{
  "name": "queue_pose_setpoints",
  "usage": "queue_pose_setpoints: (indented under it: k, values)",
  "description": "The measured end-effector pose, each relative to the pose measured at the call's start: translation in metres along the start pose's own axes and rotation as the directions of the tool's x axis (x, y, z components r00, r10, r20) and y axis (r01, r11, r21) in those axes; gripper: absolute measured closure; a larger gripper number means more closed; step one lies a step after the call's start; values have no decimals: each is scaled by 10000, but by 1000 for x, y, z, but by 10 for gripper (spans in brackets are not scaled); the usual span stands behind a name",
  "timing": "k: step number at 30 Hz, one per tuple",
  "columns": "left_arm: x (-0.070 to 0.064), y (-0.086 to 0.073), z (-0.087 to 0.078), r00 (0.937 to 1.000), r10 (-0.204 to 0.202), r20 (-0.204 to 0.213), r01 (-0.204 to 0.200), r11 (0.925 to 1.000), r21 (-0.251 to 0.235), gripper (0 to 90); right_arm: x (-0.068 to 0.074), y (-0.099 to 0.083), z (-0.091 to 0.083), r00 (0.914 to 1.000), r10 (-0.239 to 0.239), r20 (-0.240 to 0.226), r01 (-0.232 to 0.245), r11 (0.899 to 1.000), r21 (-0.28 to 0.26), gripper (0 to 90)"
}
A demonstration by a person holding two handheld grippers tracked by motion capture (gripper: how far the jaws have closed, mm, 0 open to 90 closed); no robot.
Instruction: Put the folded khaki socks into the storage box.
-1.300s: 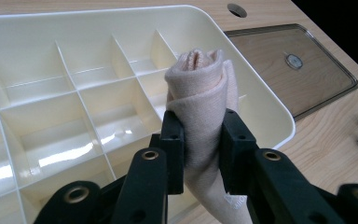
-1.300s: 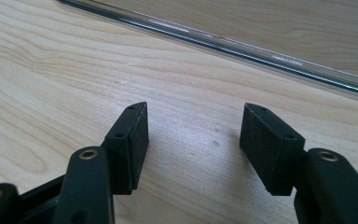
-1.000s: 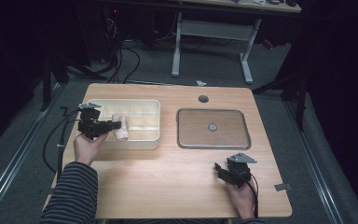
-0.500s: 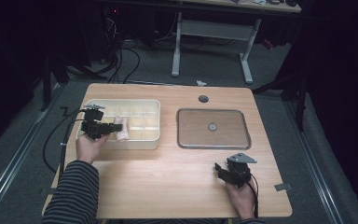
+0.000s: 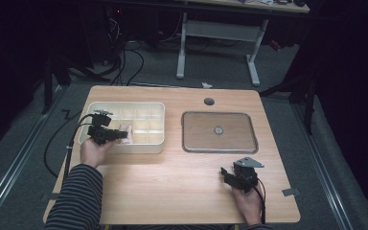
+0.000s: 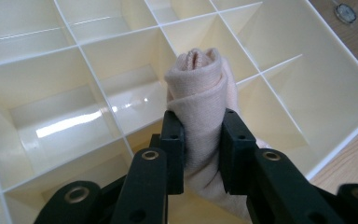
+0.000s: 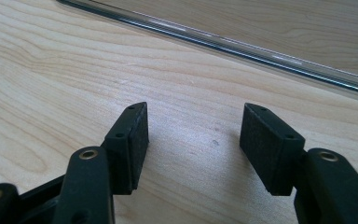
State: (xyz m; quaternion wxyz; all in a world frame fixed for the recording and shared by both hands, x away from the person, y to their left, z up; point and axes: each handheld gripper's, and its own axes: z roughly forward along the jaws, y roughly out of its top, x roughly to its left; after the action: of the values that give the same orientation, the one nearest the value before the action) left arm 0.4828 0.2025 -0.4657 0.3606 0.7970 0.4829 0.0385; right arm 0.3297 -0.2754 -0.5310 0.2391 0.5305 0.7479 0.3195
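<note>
Left gripper view: the left gripper point(image 6: 200, 149) has its two black jaws pressed in on a rolled pale pink cloth point(image 6: 200, 88), the pads biting into the roll at about its middle so the fabric narrows between them. The rolled end sticks up beyond the jaw tips and shows its spiral folds. The cloth hangs over the cream divided tray point(image 6: 307, 84), above the thin white partitions near the tray's near edge; whether its lower end touches a compartment floor cannot be told.

In the high view the left gripper point(image 5: 117, 135) reaches in over the tray's point(image 5: 143, 146) near-left part, with the cloth point(image 5: 126, 134) at its tip.

The right gripper point(image 7: 193, 149) has its jaws spread wide with nothing between them, just above the bare wooden table point(image 7: 51, 70). It sits near the table's front edge, a little in front of the flat metal tray point(image 5: 219, 132) and apart from it.
</note>
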Motion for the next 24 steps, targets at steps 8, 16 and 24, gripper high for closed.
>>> queue_pose_setpoints:
  k: [8, 16, 24]
  values:
    - [0, 0, 1, 9994, 299, -160, -295, 9994, 196, 745, 0, 0, 0, 10000, 2, 1, -2, 10000, 2, 422]
    - [0, 0, 3, 9970, 698, -334, -682, 9965, 479, 747, 0, 0, 0, 10000, -1, 3, 1, 10000, 0, 422]
    - [-4, 3, 7, 9908, 1218, -593, -1147, 9870, 1122, 748, 0, 0, 0, 10000, 4, 4, -4, 10000, 3, 422]
